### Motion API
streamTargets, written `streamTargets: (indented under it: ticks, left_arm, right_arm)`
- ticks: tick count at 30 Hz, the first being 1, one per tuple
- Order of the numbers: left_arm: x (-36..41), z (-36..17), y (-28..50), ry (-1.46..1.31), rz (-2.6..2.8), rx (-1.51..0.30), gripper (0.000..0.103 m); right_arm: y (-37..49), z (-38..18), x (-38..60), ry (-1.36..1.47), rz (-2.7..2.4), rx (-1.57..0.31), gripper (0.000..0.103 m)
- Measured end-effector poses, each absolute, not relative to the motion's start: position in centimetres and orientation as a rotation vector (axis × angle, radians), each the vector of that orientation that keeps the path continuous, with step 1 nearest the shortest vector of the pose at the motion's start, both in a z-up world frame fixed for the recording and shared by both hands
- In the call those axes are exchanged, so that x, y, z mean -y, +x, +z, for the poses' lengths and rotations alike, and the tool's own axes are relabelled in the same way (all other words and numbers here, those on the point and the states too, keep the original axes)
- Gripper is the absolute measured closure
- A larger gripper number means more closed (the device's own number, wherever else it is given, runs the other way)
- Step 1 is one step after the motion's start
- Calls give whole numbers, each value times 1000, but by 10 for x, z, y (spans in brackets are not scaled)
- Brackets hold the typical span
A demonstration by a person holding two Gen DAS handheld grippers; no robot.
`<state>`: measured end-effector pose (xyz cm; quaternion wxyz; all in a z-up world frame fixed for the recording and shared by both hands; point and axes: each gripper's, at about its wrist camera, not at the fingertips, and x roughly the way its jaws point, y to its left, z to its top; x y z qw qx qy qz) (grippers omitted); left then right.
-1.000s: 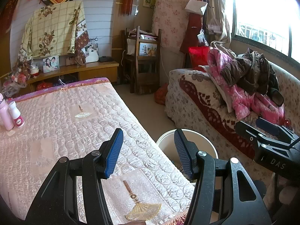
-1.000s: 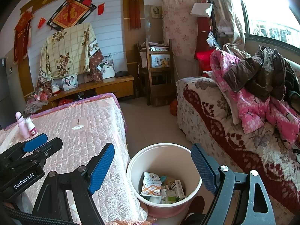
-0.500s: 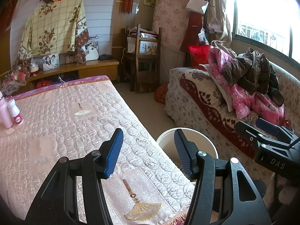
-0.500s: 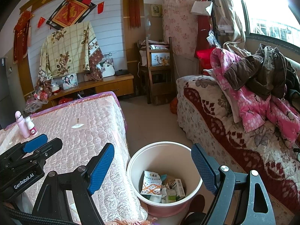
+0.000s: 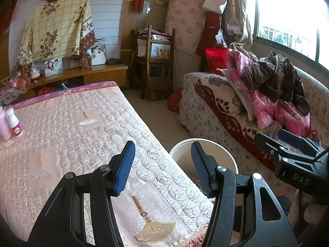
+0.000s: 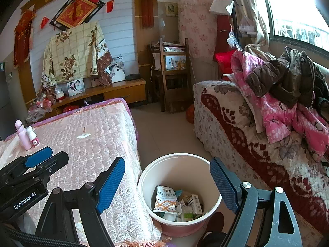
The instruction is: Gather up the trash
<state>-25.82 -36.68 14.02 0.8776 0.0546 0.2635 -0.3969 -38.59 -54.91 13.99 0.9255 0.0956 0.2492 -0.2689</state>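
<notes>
Nothing moved: both grippers, left gripper [image 5: 162, 167] and right gripper [image 6: 167, 182], gape empty.

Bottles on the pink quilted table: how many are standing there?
2. A taller pink bottle and a shorter white bottle stand side by side near the table's far left edge. More could lie beyond the frame or behind the grippers.
</notes>
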Motion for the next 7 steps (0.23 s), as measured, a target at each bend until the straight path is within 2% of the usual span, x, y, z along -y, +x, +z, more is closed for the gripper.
streamTargets:
  ticks: [7]
  left_arm:
    - [359, 134, -249, 105, -820, -569, 48]
  right_arm:
    - [-379, 135, 548, 187, -548, -534, 20]
